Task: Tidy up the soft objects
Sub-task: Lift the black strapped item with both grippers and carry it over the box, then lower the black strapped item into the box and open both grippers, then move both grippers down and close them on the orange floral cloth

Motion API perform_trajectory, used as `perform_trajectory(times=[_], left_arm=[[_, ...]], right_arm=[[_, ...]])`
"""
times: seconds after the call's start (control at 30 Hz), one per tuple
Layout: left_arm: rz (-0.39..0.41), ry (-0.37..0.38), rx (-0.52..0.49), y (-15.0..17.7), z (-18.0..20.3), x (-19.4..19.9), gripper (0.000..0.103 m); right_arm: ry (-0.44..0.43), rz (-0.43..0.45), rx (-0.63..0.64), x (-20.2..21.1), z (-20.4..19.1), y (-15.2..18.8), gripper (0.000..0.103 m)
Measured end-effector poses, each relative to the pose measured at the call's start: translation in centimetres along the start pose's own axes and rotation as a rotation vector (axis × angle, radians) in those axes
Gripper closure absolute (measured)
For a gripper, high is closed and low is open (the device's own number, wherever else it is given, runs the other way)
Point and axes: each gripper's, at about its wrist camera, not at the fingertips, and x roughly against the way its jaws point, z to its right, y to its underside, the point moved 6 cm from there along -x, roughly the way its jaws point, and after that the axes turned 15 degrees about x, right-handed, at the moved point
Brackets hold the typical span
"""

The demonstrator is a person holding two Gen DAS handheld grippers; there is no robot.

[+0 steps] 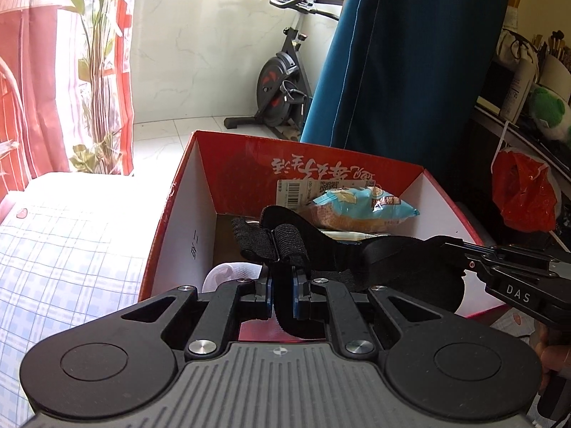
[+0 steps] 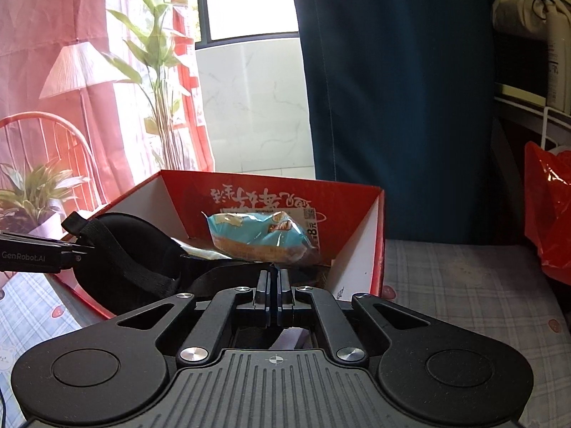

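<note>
snack packet point(image 2: 257, 237) in box point(image 1: 178, 192) | eye mask point(image 2: 128, 260) over box's near-left rim

We see a bed covered in a pale blue-and-white checked cotton sheet point(image 1: 67, 249) printed with small red motifs; in the right wrist view the same sheet point(image 2: 464, 285) extends to the right of the carton. Directly on the sheet stands an open red cardboard box with white inner side walls point(image 1: 178, 235) point(image 2: 374, 249), its far wall bearing white lettering. A crinkled red plastic bag point(image 2: 549, 214) sits at the sheet's right edge, just beside the box.
</note>
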Motion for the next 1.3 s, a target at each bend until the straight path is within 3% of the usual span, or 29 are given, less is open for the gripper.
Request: perform_trajectory(times=[0.23, 0.33, 0.4, 0.47, 0.53, 0.63, 0.77, 0.97, 1.13, 1.3], left_arm=[[-0.022, 0.0, -0.016, 0.6, 0.1, -0.3, 0.091], [-0.017, 0.016, -0.041, 0.3, 0.5, 0.4, 0.09], [-0.007, 0.008, -0.063, 0.1, 0.9, 0.8, 0.084], [0.011, -0.005, -0.076, -0.1, 1.1, 1.4, 0.057], [0.032, -0.01, -0.083, -0.2, 1.1, 2.2, 0.046], [0.048, -0.028, -0.085, -0.4, 1.1, 3.3, 0.037], [0.066, -0.043, -0.085, -0.6, 0.7, 4.8, 0.027], [0.07, -0.037, -0.068, 0.1, 0.3, 6.8, 0.026], [0.04, -0.015, -0.064, 3.3, 0.8, 7.6, 0.026], [0.0, -0.007, -0.05, 6.3, 0.9, 7.1, 0.026]], right_arm=[[0.005, -0.029, -0.006, -0.6, 0.1, 0.7, 0.099], [0.021, -0.026, 0.029, -0.3, 0.0, 0.4, 0.093], [0.03, -0.023, 0.047, 0.2, -0.1, 0.1, 0.087], [0.039, -0.017, 0.052, 0.8, -0.2, -0.1, 0.081], [0.04, -0.01, 0.052, 1.4, -0.2, -0.2, 0.074], [0.042, 0.005, 0.054, 2.6, -0.3, -0.2, 0.064], [0.032, 0.019, 0.055, 4.2, -0.5, 0.2, 0.061], [0.006, 0.027, 0.035, 6.2, -1.3, 1.8, 0.061], [0.008, 0.066, 0.067, 8.0, -2.9, 3.7, 0.057], [-0.028, 0.039, 0.057, 8.2, -4.3, 5.5, 0.057]])
